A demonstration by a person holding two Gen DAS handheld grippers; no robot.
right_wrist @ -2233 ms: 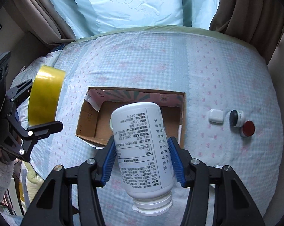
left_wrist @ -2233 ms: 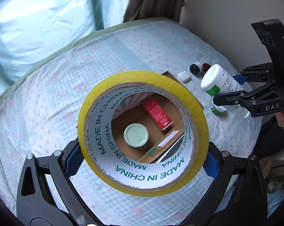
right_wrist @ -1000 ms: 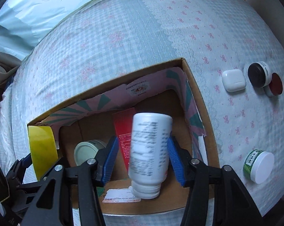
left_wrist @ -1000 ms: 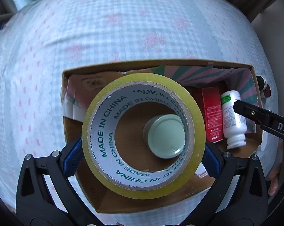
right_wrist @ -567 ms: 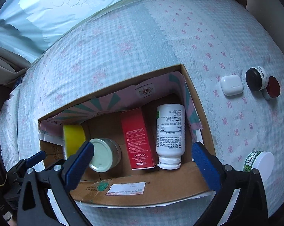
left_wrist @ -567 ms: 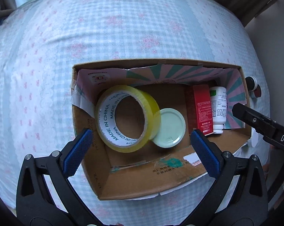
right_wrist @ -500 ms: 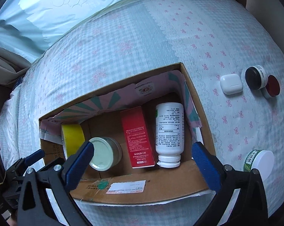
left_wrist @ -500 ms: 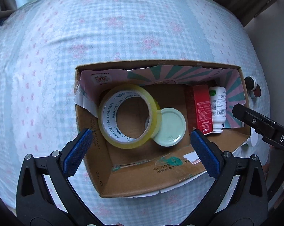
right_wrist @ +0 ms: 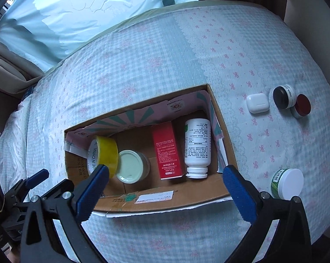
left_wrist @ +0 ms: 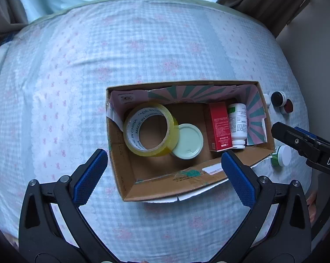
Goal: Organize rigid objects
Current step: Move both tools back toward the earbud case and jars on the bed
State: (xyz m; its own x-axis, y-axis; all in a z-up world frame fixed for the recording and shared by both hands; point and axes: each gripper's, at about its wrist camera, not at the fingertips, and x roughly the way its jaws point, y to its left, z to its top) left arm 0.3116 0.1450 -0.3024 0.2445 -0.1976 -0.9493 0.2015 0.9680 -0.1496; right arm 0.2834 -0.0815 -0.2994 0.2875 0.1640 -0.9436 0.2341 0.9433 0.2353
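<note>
Left gripper [left_wrist: 164,173] and right gripper [right_wrist: 165,188] both spread wide, empty, above the near wall of the cardboard box [right_wrist: 162,203]. Box holds yellow tape roll [left_wrist: 150,131], pale-lidded jar [left_wrist: 188,141], red carton [left_wrist: 218,129], white bottle [right_wrist: 196,146]. Judged between picks: next likely the green-labelled jar [right_wrist: 287,183] just right of the box, requiring a right-gripper reach and closure around it.

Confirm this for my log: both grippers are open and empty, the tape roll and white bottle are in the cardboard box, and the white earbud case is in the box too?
Not quite. The white earbud case lies on the bedspread outside the cardboard box, as the right wrist view shows. The rest holds: left gripper and right gripper are open and empty, and the tape roll and white bottle are in the box.
</note>
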